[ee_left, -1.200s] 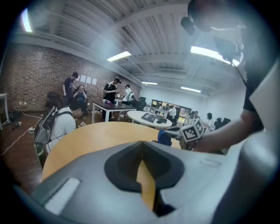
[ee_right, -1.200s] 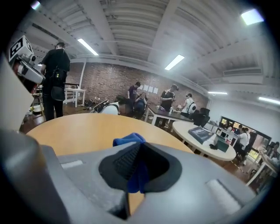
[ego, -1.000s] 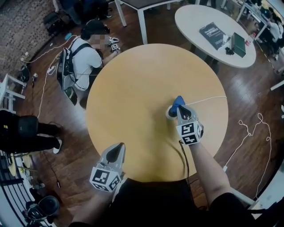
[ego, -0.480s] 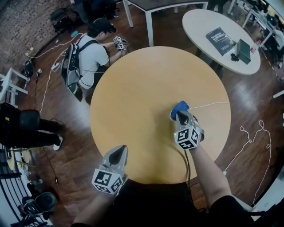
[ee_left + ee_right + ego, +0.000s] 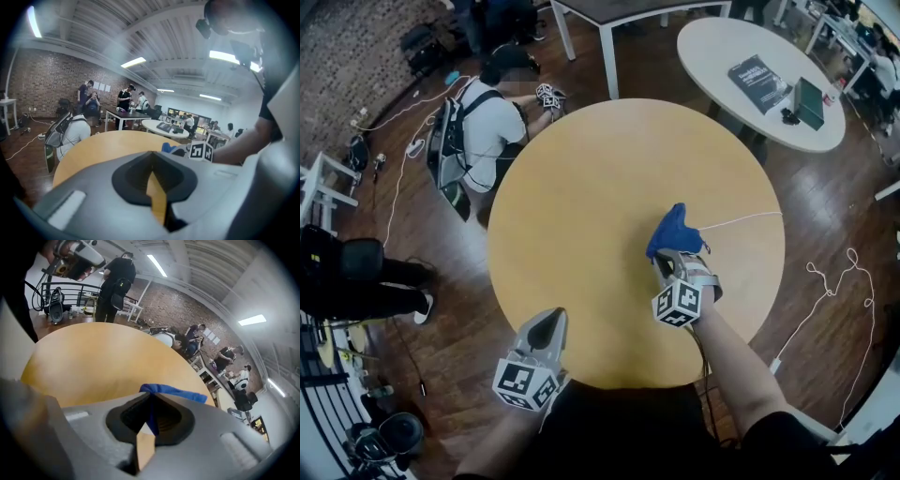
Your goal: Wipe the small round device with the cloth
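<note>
- While the head view looks steeply down, the round wooden surface (image 5: 581, 187) fills the middle of the frame.
- The right gripper (image 5: 670, 261) sits over the right part of the wooden surface, marker cube toward the person. Its fingers are clamped on the blue cloth (image 5: 673, 230), which bunches up just past the tips.
- The small round device is not visible; the cloth and right gripper cover that spot. A thin white cable (image 5: 741, 219) runs from the cloth to the right edge.
- The left gripper (image 5: 548, 319) is at the near edge, well apart from the cloth. Its tips are drawn to a point with nothing in them.
- A crouching person (image 5: 483, 127) in a white shirt is on the floor off the far-left edge.
- A white surface (image 5: 712, 47) at top right carries a dark book (image 5: 755, 77) and a green box (image 5: 809, 94).
- Left gripper view: the fingers (image 5: 124, 178) are closed together and hold nothing. Only a sliver of the wooden surface shows below where they meet.
- Beyond them, right of centre, the right gripper's marker cube and a bit of the cloth sit over the wooden surface.
- Right gripper view: the fingers (image 5: 122, 416) pinch a fold of the cloth. It runs up through the gap and spreads past the tips over the wooden surface.
- A small pale patch shows under the cloth in the gap; cannot tell what it is.
- A standing person (image 5: 117, 282) in black is beyond the far edge, beside a dark railing (image 5: 70, 291).
</note>
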{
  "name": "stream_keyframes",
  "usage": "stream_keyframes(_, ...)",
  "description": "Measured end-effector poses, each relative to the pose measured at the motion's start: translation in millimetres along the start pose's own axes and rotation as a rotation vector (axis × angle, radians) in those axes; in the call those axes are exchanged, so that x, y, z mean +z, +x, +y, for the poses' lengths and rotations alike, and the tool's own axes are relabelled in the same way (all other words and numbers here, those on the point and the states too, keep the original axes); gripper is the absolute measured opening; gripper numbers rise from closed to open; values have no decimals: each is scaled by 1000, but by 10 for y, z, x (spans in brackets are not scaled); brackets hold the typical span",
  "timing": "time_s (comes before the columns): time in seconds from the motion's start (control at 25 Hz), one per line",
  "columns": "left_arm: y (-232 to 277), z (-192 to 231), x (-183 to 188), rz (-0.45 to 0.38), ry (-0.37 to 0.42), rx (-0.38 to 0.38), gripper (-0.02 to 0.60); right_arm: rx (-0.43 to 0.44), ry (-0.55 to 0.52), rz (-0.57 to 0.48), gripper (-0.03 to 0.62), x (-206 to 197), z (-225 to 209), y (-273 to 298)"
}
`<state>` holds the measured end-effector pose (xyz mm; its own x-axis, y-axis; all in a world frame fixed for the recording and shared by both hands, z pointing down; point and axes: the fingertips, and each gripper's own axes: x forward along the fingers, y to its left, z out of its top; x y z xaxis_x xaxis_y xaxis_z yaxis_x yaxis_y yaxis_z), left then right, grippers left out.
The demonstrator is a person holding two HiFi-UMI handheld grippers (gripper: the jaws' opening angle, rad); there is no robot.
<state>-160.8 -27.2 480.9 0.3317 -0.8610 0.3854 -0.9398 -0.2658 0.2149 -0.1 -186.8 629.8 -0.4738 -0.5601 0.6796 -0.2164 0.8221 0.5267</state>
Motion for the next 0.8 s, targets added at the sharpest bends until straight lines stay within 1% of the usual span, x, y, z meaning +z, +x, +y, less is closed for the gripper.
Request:
stream_keyframes(0.12,-19,-7,10,-1,4,-1,3,49,58,35,18,-122,222,61)
stream_keyframes(0.24,-52,15,-11,5,2,7,3,74,116,62,18,-262,349,82)
stream_keyframes(0.4,-90,52,-55,15,-4,19,3,89,204,108,18,-478,367,106)
stream_keyframes(0.56,-96,38,-60,16,-6,15,4,95,339,179,18,-780,348,111)
stream_keyframes(0.64,-107,33,-61,12,-6,13,3,68,406,192,18,-899,309,54)
stream_keyframes(0.68,-118,36,-63,10,-7,13,3,38,439,185,18,-933,259,2)
stream_keyframes(0.72,-129,41,-66,9,-8,13,3,-3,468,164,18,-944,179,-67)
stream_keyframes(0.8,-148,49,-70,8,-8,14,3,-113,504,77,18,-886,-60,-253)
